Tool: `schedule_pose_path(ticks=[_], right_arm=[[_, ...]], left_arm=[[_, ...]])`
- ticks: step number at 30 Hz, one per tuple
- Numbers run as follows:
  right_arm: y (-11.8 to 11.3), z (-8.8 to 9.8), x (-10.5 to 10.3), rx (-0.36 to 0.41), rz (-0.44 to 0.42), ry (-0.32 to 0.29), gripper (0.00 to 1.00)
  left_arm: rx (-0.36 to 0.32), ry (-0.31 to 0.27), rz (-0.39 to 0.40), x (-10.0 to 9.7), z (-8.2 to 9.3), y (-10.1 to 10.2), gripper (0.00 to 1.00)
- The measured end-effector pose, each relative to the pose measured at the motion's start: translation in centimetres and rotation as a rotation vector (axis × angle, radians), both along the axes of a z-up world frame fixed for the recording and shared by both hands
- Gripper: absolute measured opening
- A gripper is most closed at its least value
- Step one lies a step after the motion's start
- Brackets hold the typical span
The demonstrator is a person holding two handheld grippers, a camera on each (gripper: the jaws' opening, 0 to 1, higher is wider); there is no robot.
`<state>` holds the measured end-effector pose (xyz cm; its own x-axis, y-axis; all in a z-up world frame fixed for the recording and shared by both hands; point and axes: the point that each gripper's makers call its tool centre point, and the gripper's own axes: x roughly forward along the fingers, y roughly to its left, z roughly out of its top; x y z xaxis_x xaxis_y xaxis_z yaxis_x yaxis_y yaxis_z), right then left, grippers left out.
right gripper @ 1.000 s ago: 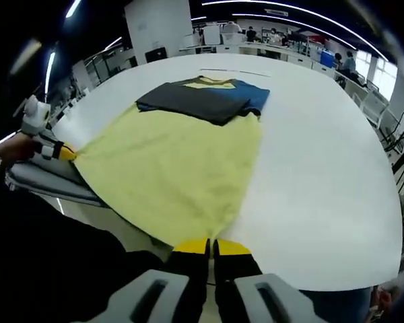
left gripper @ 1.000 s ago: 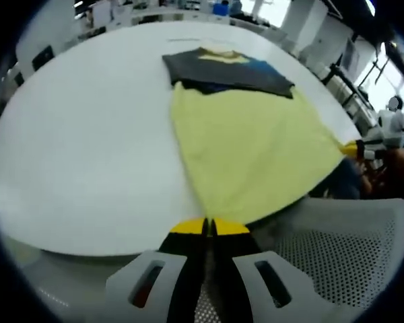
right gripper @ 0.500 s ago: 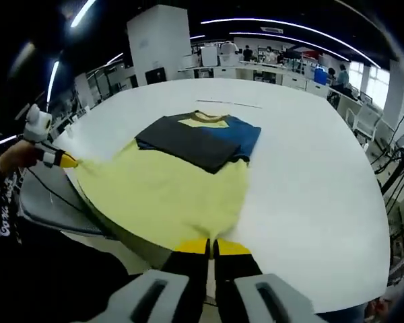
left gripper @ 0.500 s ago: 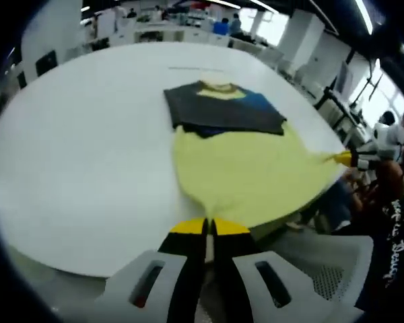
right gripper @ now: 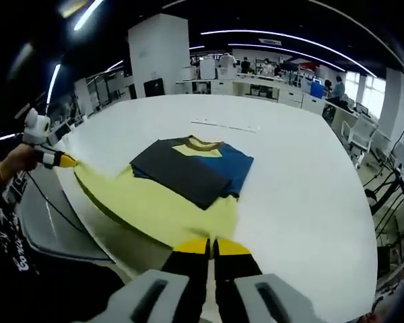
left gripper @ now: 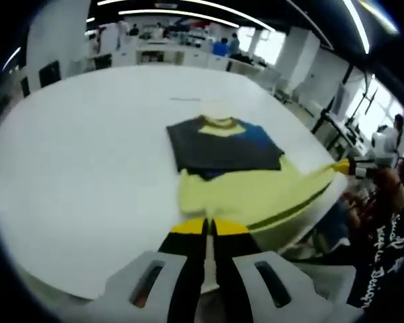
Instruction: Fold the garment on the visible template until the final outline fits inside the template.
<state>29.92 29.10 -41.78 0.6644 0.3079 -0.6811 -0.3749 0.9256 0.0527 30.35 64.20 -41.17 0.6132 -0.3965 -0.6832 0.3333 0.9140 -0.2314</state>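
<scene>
Both grippers, left (left gripper: 207, 227) and right (right gripper: 211, 246), clamped on the shirt (right gripper: 188, 176) hem, lifted off the tabletop (right gripper: 303, 168); uneven pull risks dragging the folded top askew.

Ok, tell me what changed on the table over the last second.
Both tools, the left tool and the right tool, kept their grip on the yellow hem of the garment and pulled it back toward the person, so the hem now hangs past the edge of the white table and less yellow lies flat. The folded dark and blue upper part kept its fold.
</scene>
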Motion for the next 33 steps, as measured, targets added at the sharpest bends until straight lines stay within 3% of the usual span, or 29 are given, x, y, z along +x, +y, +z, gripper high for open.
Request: schedule_pose_path(ticks=[12,27,31,33], right_arm=[[0.1,1.5,3.5,0.025,-0.019,-0.042,0.0],[-0.3,3.4,9.2,0.0,-0.033,-0.142,0.0],[-0.4,4.0,11.1,0.007,-0.04,-0.167,0.0],[-0.4,4.2,11.7,0.007,-0.043,-0.173,0.0]], left_arm=[[-0.027,-0.064,0.028,4.3,1.9,0.1,0.0],[-0.042,-0.161,0.056,10.1,3.7,-0.2,0.0],[-0.012,-0.201,0.049,11.9,4.3,-0.3,0.0],[-0.036,-0.207,0.064,12.7,4.7,-0.2,0.0]])
